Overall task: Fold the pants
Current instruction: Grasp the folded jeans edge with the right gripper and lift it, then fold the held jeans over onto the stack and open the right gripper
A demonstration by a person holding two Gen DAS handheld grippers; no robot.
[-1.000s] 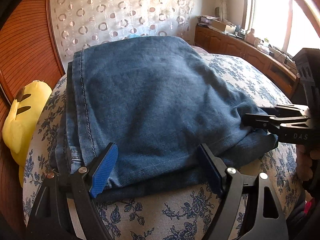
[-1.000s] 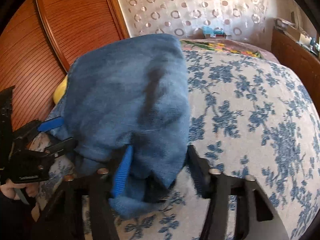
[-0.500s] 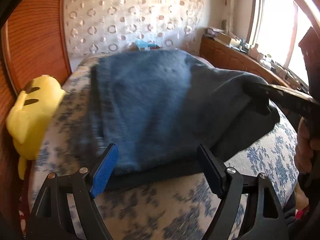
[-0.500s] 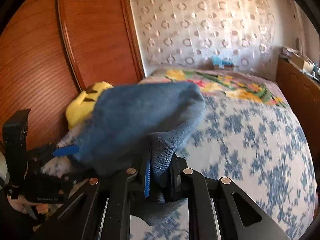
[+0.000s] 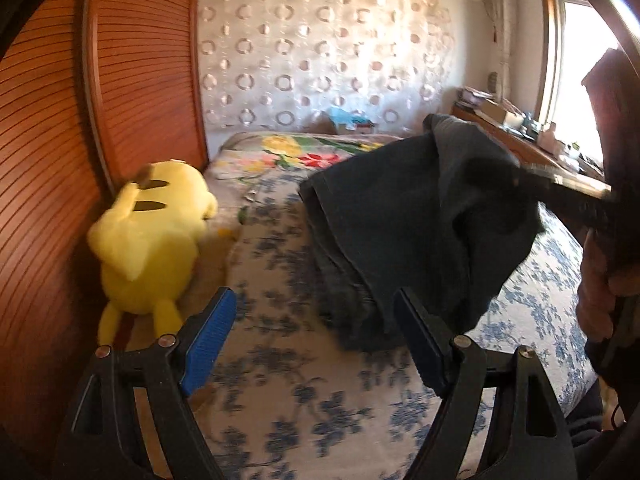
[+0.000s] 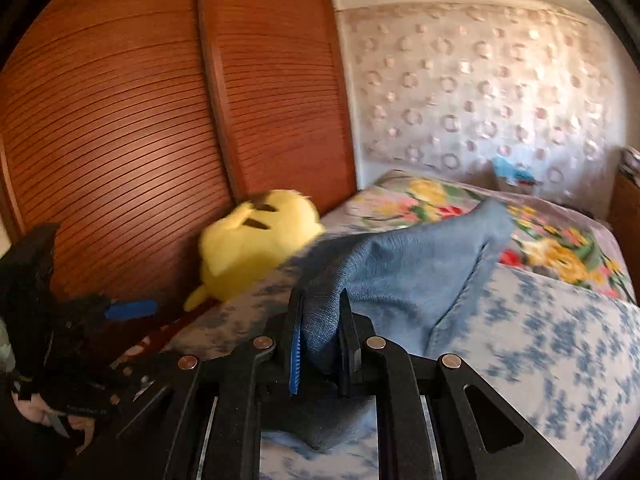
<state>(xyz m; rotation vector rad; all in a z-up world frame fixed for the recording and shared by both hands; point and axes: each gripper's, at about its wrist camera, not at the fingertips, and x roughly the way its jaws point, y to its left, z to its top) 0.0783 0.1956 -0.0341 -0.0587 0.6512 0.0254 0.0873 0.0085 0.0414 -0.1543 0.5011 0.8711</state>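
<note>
My right tongs [image 6: 320, 344] clamp a bunched edge of the folded jeans [image 6: 404, 272], lifting that end clear of the floral bedspread [image 6: 560, 344] while the rest trails on the bed. My left tongs [image 5: 316, 344] hang wide apart just short of the denim, gripping nothing. A yellow plush toy [image 5: 148, 232] lies against the louvred wardrobe door [image 5: 140, 60]. The bundle appears mid-carry; next, I judge, it needs setting down flat and squared.
</note>
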